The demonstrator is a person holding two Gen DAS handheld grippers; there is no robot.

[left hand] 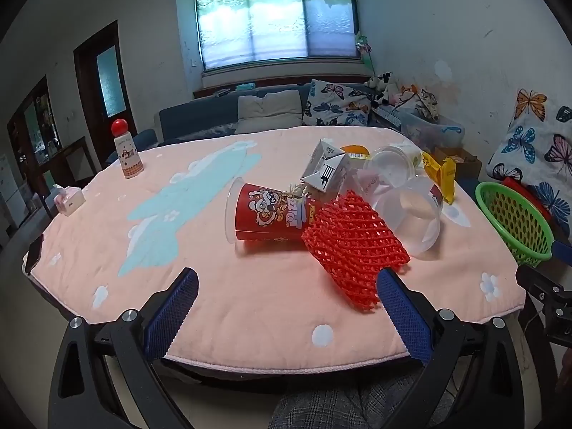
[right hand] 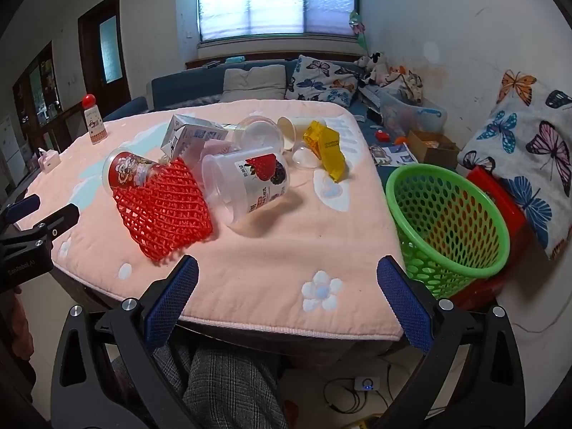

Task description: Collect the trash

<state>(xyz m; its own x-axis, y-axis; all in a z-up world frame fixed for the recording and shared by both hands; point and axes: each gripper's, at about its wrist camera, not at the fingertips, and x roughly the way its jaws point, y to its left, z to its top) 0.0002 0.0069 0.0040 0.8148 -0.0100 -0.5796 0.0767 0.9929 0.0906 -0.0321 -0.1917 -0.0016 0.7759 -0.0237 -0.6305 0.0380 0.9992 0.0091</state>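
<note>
Right wrist view: right gripper [right hand: 287,268] spread wide, empty, over near table edge; left gripper [left hand: 287,280] likewise spread. Red foam net [right hand: 162,207] nearest, on pink cloth [right hand: 268,250], leaning against red cup [right hand: 125,173] — likely featherlight, soft, compressible; best pinched at free edge. Green basket [right hand: 447,214] just beside table.

White scuffed walls, daylit window [left hand: 275,18], blue sofa [left hand: 200,116], butterfly cushions [right hand: 323,80], dark door [left hand: 105,82].

Two near-edge wrist views angled down, sharing the table [left hand: 250,307].
</note>
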